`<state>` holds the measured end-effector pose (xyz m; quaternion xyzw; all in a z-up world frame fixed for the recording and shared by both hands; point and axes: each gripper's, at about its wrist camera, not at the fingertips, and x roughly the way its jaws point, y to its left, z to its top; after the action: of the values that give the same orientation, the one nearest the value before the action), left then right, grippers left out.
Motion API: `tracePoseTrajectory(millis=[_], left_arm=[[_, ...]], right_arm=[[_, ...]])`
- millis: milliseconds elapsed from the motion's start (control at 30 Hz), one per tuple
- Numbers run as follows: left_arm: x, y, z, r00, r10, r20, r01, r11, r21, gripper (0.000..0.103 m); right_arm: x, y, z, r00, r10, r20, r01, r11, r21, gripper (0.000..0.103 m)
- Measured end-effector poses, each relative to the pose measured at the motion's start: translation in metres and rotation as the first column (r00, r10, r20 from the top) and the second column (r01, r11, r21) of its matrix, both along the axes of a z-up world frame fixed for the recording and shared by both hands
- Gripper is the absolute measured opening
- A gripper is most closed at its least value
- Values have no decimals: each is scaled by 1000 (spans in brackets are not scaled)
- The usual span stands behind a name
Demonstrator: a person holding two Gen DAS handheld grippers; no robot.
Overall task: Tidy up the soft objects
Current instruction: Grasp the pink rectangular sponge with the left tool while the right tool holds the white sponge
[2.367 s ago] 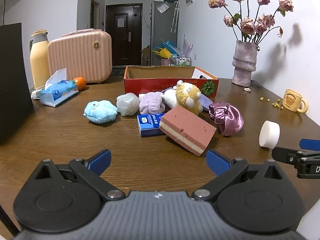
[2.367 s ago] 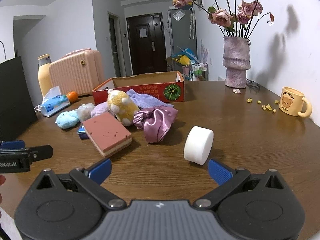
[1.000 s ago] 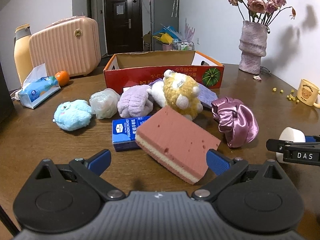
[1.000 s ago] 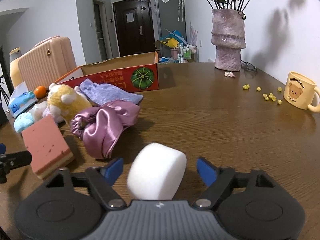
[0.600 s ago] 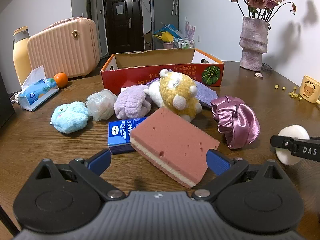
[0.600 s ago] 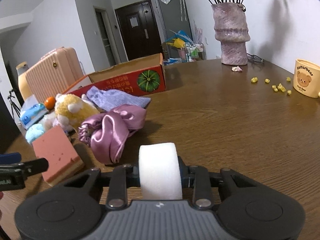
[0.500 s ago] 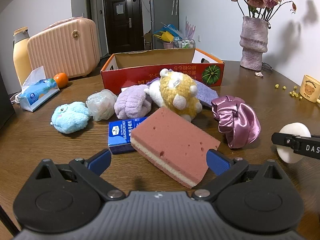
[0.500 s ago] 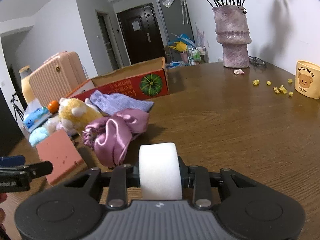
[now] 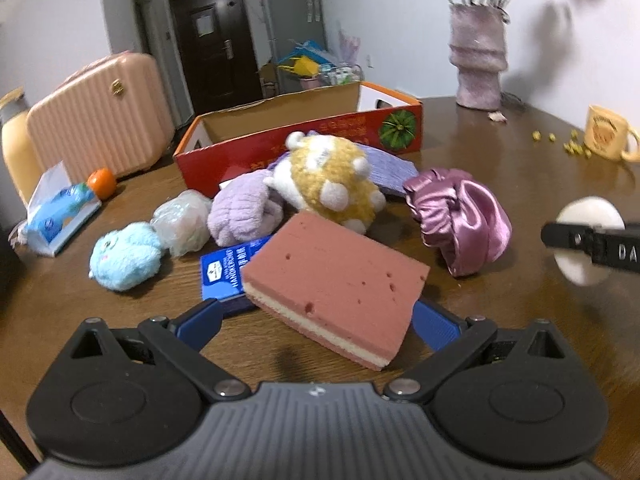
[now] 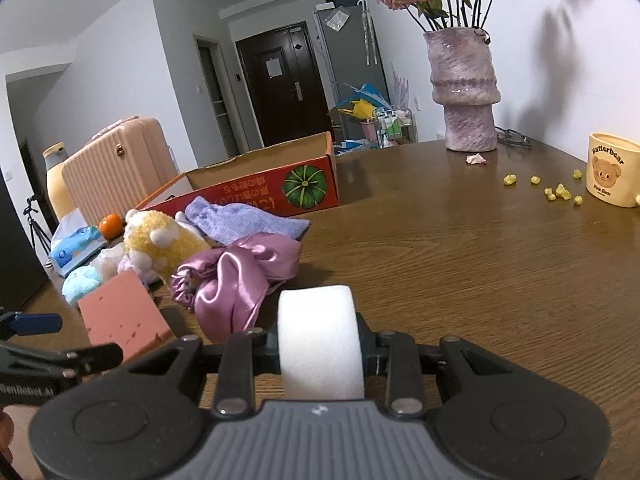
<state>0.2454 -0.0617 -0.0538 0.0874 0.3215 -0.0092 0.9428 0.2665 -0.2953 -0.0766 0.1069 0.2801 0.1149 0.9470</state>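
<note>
The right gripper [image 10: 320, 354] is clamped on a white foam cylinder [image 10: 320, 340], its 2 jaws pressed against the flat ends, so the roll stands on edge between them, lifted just clear of the brown wooden table [image 10: 460, 264]. The foam is plain white, finely textured, with a smooth curved face toward the camera. The left gripper [image 9: 318, 318] has its 2 blue fingertips [image 9: 200, 320] spread wide apart, straddling the near corner of a pink sponge block [image 9: 336, 280] without pressing on it. That sponge is a thick slab, pink on top with small holes and a cream layer along its side, and it leans tilted on a blue tissue packet [image 9: 228, 268].

To the right of the foam the tabletop runs bare as far as a yellow bear mug [image 10: 612, 176] and scattered yellow crumbs [image 10: 556, 190]. To the left the way is crowded: a purple satin scrunchie [image 10: 236, 280] lies just beside the foam, then a yellow plush toy [image 10: 160, 240], a lilac cloth [image 10: 244, 218], a light blue plush [image 9: 124, 254] and a clear mesh puff [image 9: 182, 222]. Behind them stands an open red cardboard box [image 10: 256, 188], its near wall touching the pile. Farther back are a pink case [image 10: 116, 168] and a purple vase [image 10: 464, 92] by the wall
</note>
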Motion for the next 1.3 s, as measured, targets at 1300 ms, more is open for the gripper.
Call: tracePoseTrajectory(millis=[1300], left_arm=[[44,1,-22,992,-121,-22,122,991,53,69]], right_arm=[[8,0,-6,999,1,-39,0,1000,23,29]])
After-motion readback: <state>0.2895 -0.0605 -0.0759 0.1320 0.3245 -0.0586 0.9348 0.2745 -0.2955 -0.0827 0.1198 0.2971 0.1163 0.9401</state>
